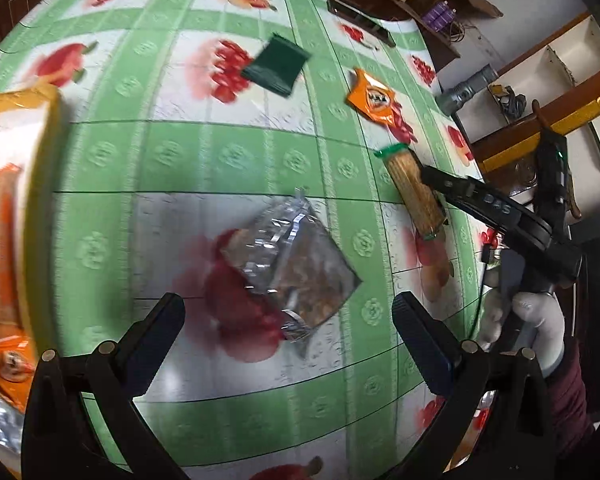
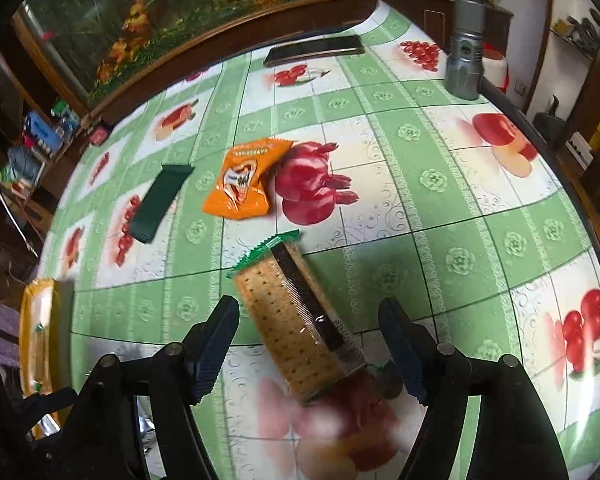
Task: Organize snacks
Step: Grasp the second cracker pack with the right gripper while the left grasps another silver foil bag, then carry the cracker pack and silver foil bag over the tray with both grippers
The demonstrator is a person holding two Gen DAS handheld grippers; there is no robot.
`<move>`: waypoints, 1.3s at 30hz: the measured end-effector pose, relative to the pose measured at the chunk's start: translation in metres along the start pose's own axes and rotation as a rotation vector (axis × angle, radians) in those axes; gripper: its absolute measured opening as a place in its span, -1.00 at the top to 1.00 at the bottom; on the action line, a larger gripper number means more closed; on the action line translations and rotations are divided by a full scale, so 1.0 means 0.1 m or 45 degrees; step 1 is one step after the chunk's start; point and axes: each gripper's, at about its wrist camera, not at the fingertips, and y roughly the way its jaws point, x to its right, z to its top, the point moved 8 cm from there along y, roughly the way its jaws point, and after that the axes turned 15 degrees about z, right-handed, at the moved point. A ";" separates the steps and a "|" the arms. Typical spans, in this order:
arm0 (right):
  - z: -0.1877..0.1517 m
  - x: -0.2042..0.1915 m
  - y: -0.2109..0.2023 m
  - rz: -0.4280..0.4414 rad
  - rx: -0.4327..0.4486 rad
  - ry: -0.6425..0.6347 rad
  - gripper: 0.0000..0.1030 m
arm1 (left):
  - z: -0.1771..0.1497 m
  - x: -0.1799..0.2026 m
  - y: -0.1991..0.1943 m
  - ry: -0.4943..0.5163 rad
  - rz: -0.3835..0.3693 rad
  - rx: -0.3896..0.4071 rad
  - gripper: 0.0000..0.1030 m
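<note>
My left gripper [image 1: 288, 316] is open above a silver foil snack pouch [image 1: 292, 264] lying on the fruit-print tablecloth. My right gripper [image 2: 312, 320] is open with its fingers on either side of a clear cracker pack with green ends [image 2: 296, 320]; the pack also shows in the left wrist view [image 1: 414, 194]. An orange snack packet [image 2: 244, 178] and a dark green packet [image 2: 160, 202] lie farther back; both also show in the left wrist view, orange [image 1: 374, 98] and dark green [image 1: 278, 66]. A yellow box [image 1: 24, 200] holding snacks is at the left.
A grey flashlight [image 2: 466, 48] stands at the table's far right corner. A black phone [image 2: 314, 50] lies at the far edge. A small red item [image 2: 99, 136] sits at the far left edge. The yellow box [image 2: 40, 340] is at the table's left edge.
</note>
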 end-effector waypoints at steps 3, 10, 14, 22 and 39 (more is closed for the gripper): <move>0.00 -0.02 0.20 -0.033 -0.063 -0.038 -0.44 | 0.00 0.08 0.12 0.010 0.021 -0.023 -1.00; -0.05 -0.08 0.23 -0.041 -0.080 -0.025 0.05 | 0.13 0.16 0.29 0.173 0.186 0.028 -0.97; -0.22 -0.03 0.11 -0.031 -0.077 0.060 0.05 | 0.11 0.10 0.27 0.241 0.197 0.036 -0.86; -0.62 -0.23 0.00 -0.007 -0.107 0.025 -0.08 | 0.07 0.14 0.33 0.201 0.251 0.014 -1.00; -0.76 -0.35 -0.03 0.067 -0.121 -0.010 0.08 | 0.04 -0.02 0.06 0.214 0.223 0.075 -0.51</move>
